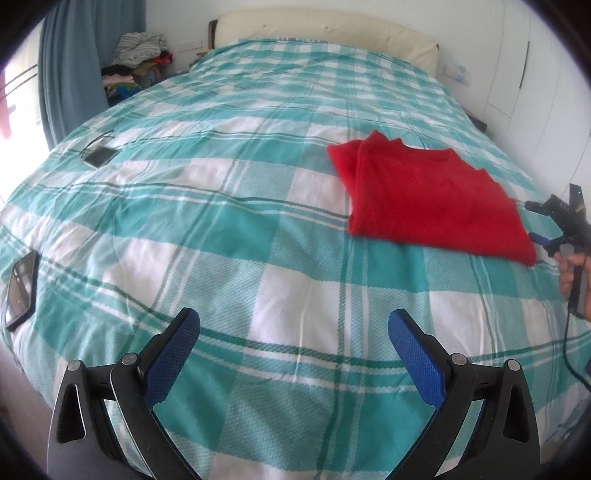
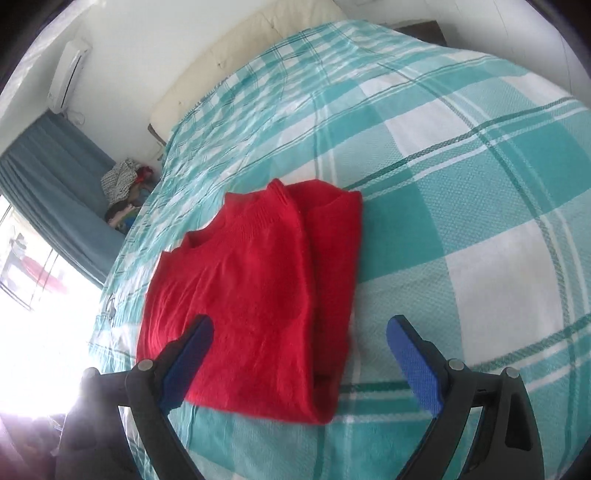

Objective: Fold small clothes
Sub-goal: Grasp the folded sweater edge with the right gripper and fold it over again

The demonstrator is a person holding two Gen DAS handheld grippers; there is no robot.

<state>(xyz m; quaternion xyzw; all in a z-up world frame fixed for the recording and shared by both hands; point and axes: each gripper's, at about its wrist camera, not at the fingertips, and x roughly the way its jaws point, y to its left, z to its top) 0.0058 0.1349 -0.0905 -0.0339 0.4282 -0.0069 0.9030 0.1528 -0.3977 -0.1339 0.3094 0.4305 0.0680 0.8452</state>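
A red knitted sweater [image 1: 432,199] lies folded flat on the teal and white checked bedspread [image 1: 258,229], right of centre in the left wrist view. My left gripper [image 1: 293,328] is open over bare bedspread, well short of the sweater, with nothing between its blue pads. In the right wrist view the red sweater [image 2: 255,291] fills the middle. My right gripper [image 2: 299,332] is open just above its near edge, the left pad [image 2: 188,354] over the cloth, the right pad [image 2: 413,362] beyond the sweater's side. The right gripper [image 1: 565,225] also shows at the far right, held by a hand.
Two phones lie on the bed's left side: one [image 1: 22,288] at the near edge, another [image 1: 100,157] farther back. A pile of clothes [image 1: 138,59] sits by the blue curtain [image 1: 70,66]. A cream headboard [image 1: 325,33] lies beyond. A bright window [image 2: 33,295] glares at left.
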